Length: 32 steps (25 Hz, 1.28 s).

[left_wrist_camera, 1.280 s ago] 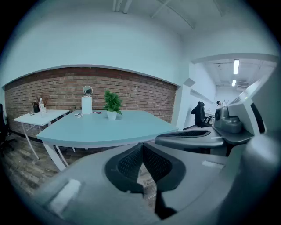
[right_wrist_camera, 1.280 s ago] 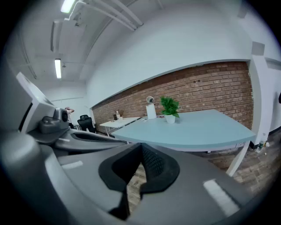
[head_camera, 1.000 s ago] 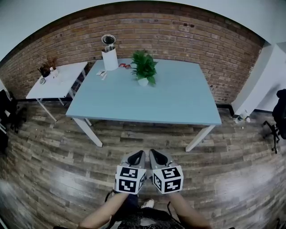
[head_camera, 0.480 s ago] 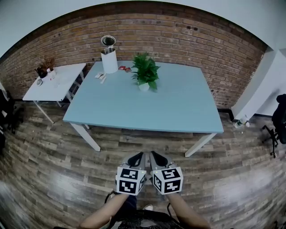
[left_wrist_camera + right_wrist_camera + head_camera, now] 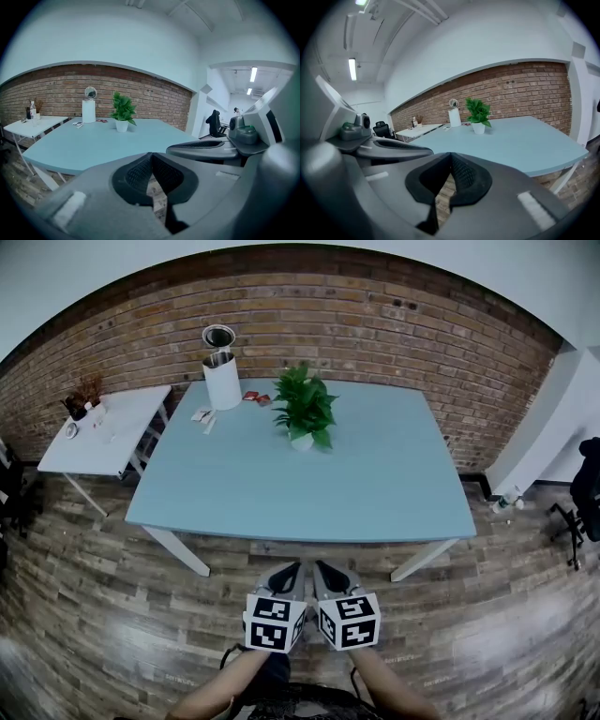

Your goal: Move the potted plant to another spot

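The potted plant (image 5: 304, 409) stands on the blue table (image 5: 375, 493), toward the far edge and a little left of the table's middle. A white cylinder (image 5: 223, 381) stands near the table's far left corner. The plant's small white pot (image 5: 301, 439) looks rigid and light. Its wall is probably smooth and could slip, though at this distance I cannot tell ceramic from plastic. The leaves are soft and offer no hold, so grip the pot wall below them and keep it upright. The left gripper (image 5: 292, 568) and right gripper (image 5: 322, 568) hang side by side short of the table's near edge, each with jaws pressed together on nothing.
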Tool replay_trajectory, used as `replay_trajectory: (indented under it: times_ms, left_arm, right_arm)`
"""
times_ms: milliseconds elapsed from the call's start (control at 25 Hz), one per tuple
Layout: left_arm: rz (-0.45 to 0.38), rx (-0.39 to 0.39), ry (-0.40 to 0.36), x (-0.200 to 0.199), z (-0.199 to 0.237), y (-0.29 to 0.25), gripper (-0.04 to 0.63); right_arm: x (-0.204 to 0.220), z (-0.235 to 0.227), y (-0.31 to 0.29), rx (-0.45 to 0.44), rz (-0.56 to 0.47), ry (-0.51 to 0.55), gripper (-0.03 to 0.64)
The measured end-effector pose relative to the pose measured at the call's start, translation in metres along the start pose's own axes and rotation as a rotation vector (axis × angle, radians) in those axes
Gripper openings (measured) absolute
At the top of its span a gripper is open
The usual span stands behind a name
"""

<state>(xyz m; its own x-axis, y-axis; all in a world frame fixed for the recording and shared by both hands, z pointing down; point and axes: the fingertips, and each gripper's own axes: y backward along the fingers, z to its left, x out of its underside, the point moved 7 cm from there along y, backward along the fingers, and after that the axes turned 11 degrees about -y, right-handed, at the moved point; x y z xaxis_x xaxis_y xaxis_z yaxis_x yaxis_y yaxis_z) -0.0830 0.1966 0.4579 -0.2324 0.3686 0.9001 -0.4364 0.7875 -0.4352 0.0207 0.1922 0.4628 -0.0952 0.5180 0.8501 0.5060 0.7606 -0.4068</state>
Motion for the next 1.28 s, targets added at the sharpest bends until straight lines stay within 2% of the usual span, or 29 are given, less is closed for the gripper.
replay_trajectory:
  times_ms: [240,800,1280]
  left_arm:
    - [-0.024,0.043,-0.025,-0.018,0.027,-0.022,0.000]
    - [0.003,0.088,-0.056,-0.034,0.094,-0.053,0.000]
    - [-0.011,0.113,-0.023,-0.037,0.132,-0.071,-0.002]
  right_arm:
    - [-0.017,0.002,-0.032,0.000,0.001,-0.008,0.006]
    - [-0.048,0.019,-0.098,0.050,-0.017,-0.035,0.006]
    - [-0.060,0.022,-0.133,0.103,-0.009,-0.029,0.006]
